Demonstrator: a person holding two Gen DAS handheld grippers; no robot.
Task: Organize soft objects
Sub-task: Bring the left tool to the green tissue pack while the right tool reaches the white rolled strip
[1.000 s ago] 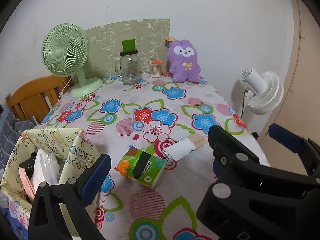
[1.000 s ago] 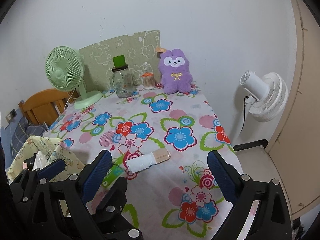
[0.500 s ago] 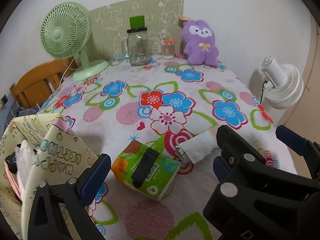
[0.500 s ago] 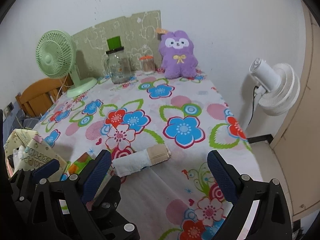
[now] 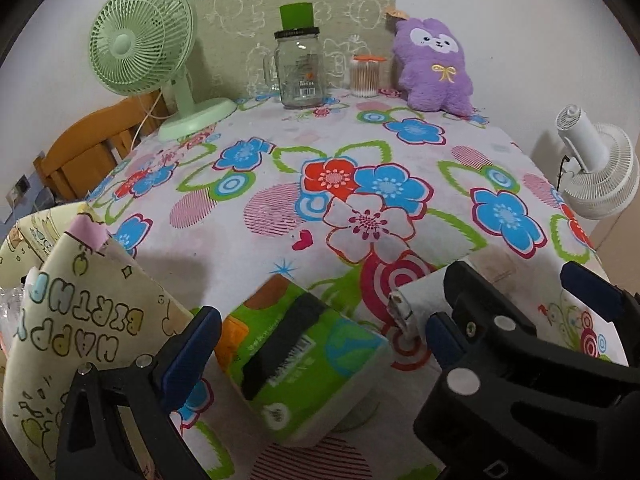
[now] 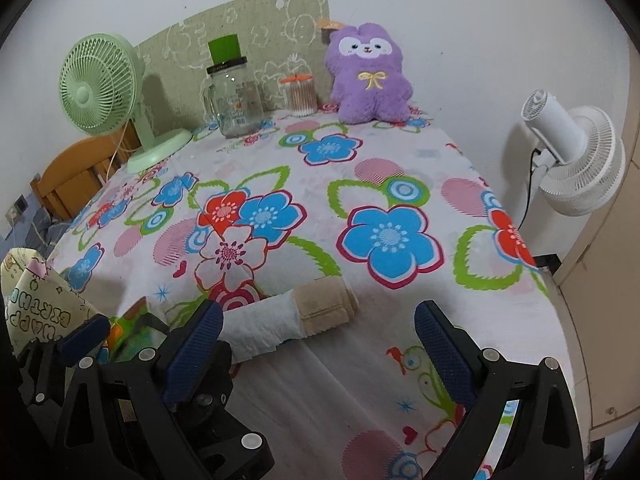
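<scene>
A green tissue pack [image 5: 298,360] lies on the flowered tablecloth [image 5: 360,184], between the open jaws of my left gripper [image 5: 316,344]. A rolled white-and-beige cloth [image 6: 288,320] lies just right of it, ahead of my open, empty right gripper [image 6: 320,344]. A purple plush bunny [image 6: 368,76] sits against the back wall, also in the left wrist view [image 5: 434,68]. A yellow "Happy Birthday" bag [image 5: 76,320] stands at the table's left edge.
A green desk fan [image 5: 148,52], a glass jar with a green lid [image 5: 298,68] and a cotton swab jar [image 5: 366,76] stand at the back. A white fan [image 6: 572,156] stands off the right edge. A wooden chair [image 5: 92,148] is left.
Both grippers have moved forward and lower toward the table. The tissue pack and the rolled cloth are now much closer to the jaws.
</scene>
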